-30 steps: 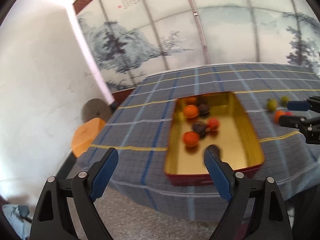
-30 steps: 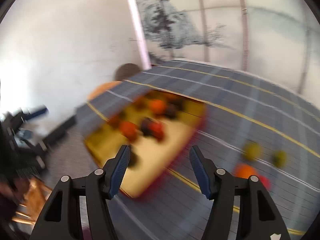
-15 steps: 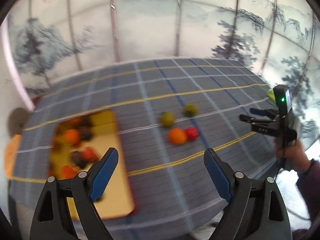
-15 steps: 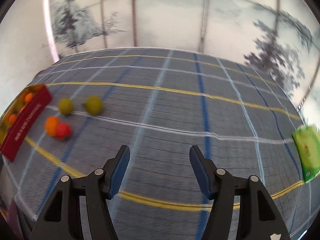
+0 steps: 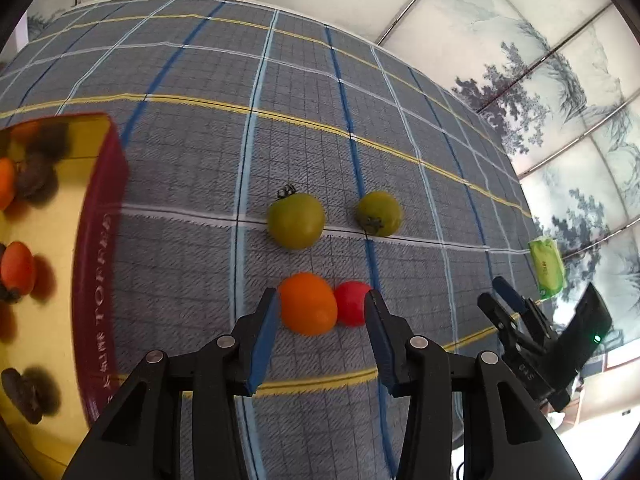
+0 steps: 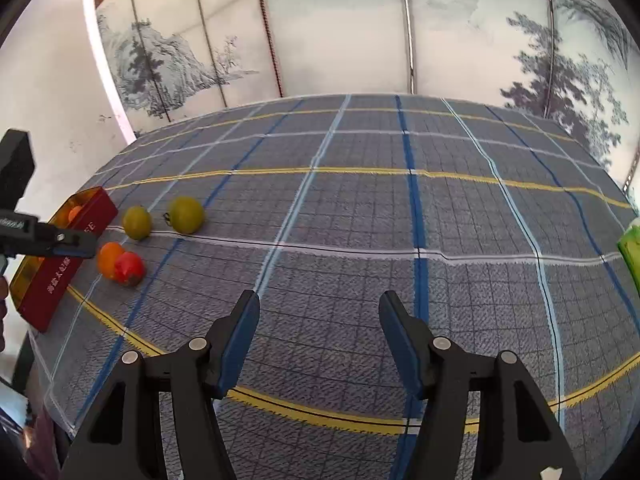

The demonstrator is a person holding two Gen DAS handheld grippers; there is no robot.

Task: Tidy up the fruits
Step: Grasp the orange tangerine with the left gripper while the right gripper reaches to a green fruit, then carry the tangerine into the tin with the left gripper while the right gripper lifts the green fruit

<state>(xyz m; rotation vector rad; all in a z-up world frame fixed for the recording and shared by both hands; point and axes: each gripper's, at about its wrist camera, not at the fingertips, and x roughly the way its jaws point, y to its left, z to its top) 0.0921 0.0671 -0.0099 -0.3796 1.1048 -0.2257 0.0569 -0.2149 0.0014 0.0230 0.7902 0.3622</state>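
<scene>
In the left wrist view an orange tomato and a red tomato lie touching on the plaid tablecloth. Two green tomatoes lie just beyond. My left gripper is open, its fingers on either side of the orange and red pair, just short of them. A red tin with a gold inside at the left holds several orange and dark fruits. My right gripper is open and empty over bare cloth. It also shows in the left wrist view. The right wrist view shows the fruits and tin at far left.
A green packet lies near the table's right edge, also in the right wrist view. Painted screen panels stand behind the table. The left gripper shows at the left edge of the right wrist view.
My left gripper swung from the tin to the loose fruits and closed in on the orange and red pair. My right gripper swung from the tin to the middle of the cloth.
</scene>
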